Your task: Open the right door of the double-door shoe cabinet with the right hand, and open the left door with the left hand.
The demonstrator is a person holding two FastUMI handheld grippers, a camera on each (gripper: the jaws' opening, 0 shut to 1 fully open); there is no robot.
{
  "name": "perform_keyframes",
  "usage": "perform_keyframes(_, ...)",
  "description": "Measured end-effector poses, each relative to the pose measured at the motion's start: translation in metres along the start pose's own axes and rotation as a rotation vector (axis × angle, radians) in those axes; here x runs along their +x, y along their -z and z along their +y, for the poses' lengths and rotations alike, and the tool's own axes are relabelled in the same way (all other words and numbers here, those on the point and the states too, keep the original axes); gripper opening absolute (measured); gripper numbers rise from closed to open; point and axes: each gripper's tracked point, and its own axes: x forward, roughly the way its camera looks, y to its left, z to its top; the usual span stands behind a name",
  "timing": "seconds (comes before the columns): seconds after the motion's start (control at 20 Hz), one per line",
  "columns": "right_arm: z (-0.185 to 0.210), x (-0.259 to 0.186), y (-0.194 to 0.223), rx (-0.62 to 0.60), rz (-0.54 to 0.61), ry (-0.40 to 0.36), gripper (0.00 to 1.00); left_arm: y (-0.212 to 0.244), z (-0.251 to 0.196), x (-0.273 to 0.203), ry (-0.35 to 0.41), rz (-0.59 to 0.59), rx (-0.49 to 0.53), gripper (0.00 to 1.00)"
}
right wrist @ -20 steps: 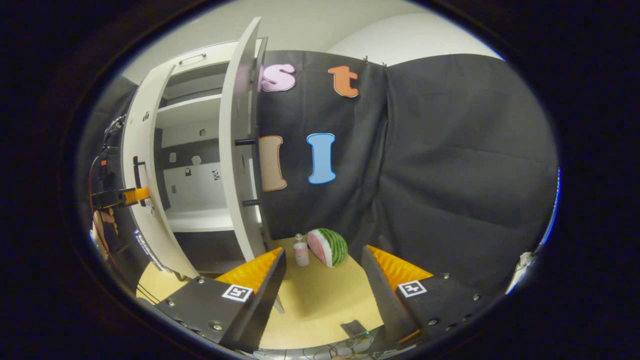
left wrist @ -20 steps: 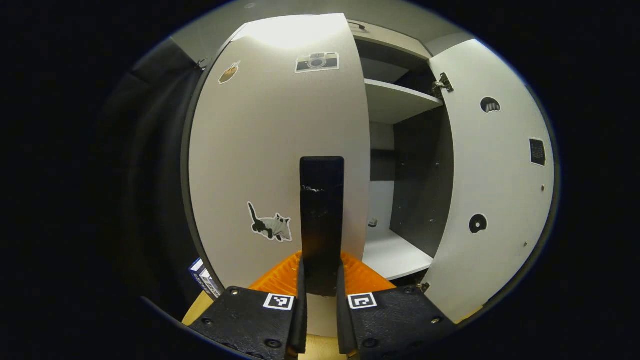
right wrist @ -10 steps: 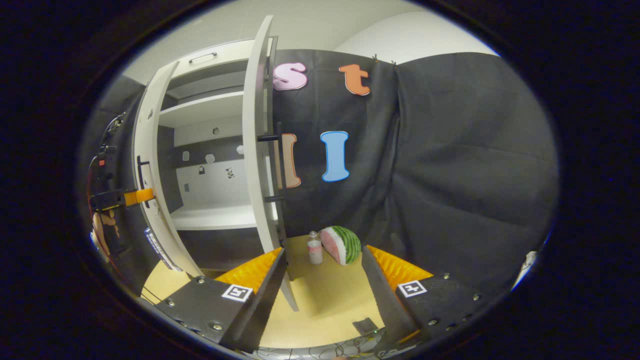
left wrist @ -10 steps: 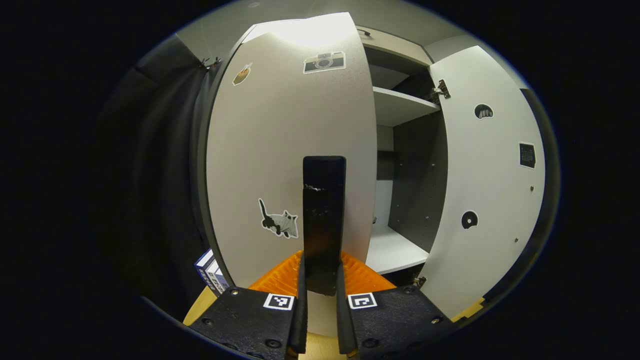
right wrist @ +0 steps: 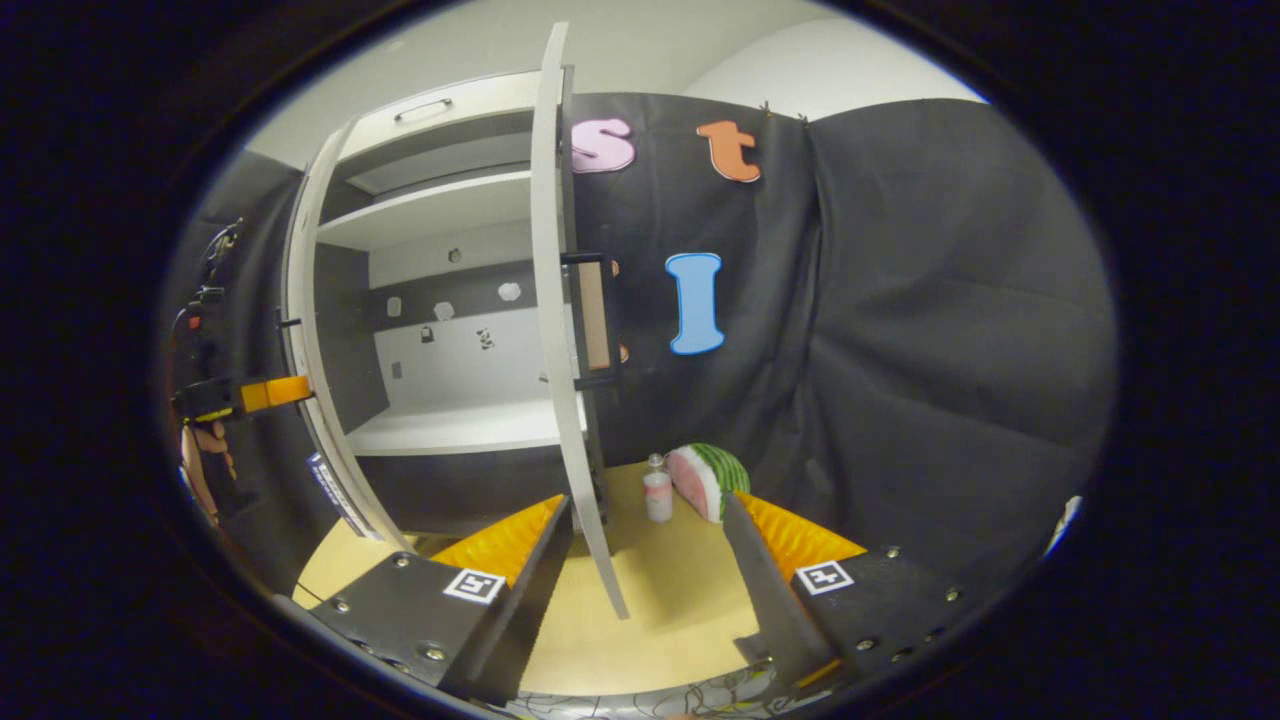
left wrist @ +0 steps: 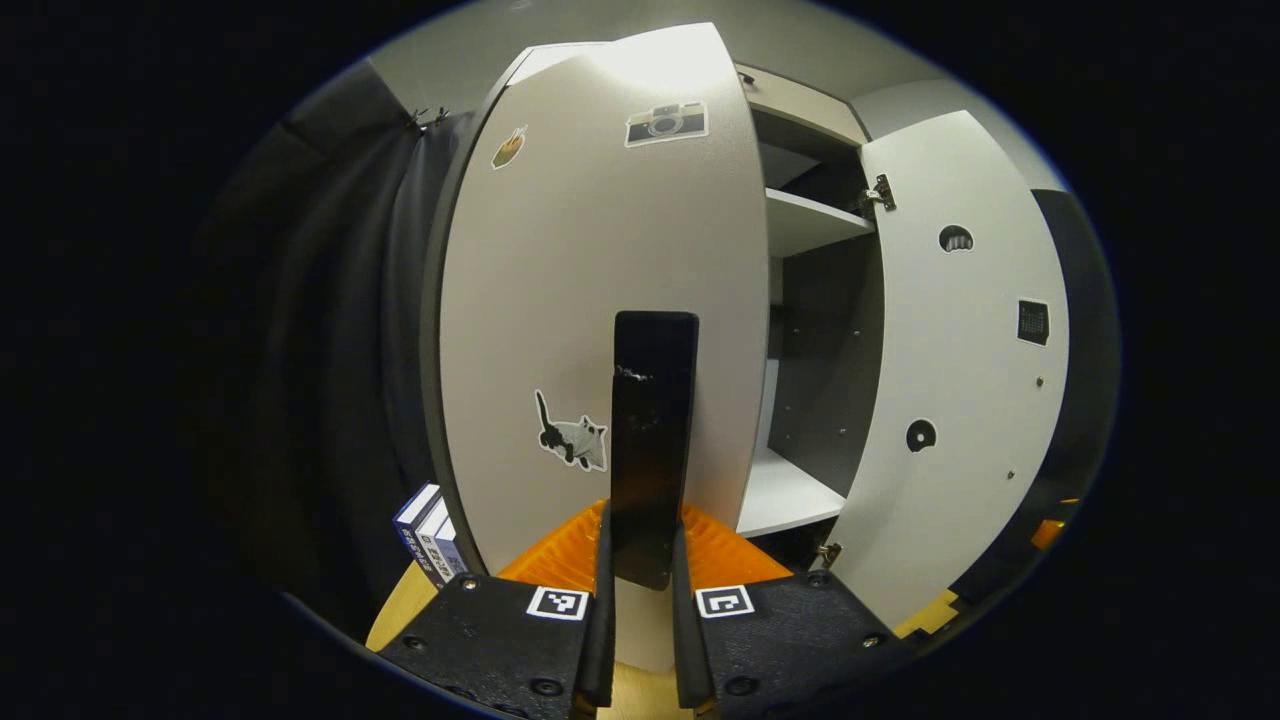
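In the left gripper view, the black handle (left wrist: 652, 440) of the left door (left wrist: 600, 300) is being clamped between both fingers of the left gripper (left wrist: 640, 610), with that door swung partly open. The right door (left wrist: 955, 360) is being shown fully open beside the shelf (left wrist: 810, 220). In the right gripper view, the right gripper (right wrist: 645, 560) is being held wide apart and empty, apparently clear of the right door's edge. A bottle (right wrist: 657, 491) and a watermelon slice (right wrist: 708, 480) are resting near the table's (right wrist: 660, 610) rear edge.
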Motion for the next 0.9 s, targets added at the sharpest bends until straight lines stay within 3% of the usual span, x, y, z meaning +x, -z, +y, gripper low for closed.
perform_keyframes(0.5, 0.055, 0.019, -0.002, -0.03, 0.015, -0.106, 0.91, 0.0, 0.014, -0.02, 0.025, -0.001, -0.069, 0.25)
perform_keyframes(0.75, 0.08, 0.029, 0.005, -0.036, 0.027, -0.156, 0.91, -0.001, 0.025, -0.027, 0.001, -0.011, -0.032, 0.25)
perform_keyframes(0.9, 0.092, 0.032, 0.01, -0.033, 0.038, -0.182, 0.91, 0.0, 0.028, -0.034, -0.01, -0.015, -0.063, 0.19)
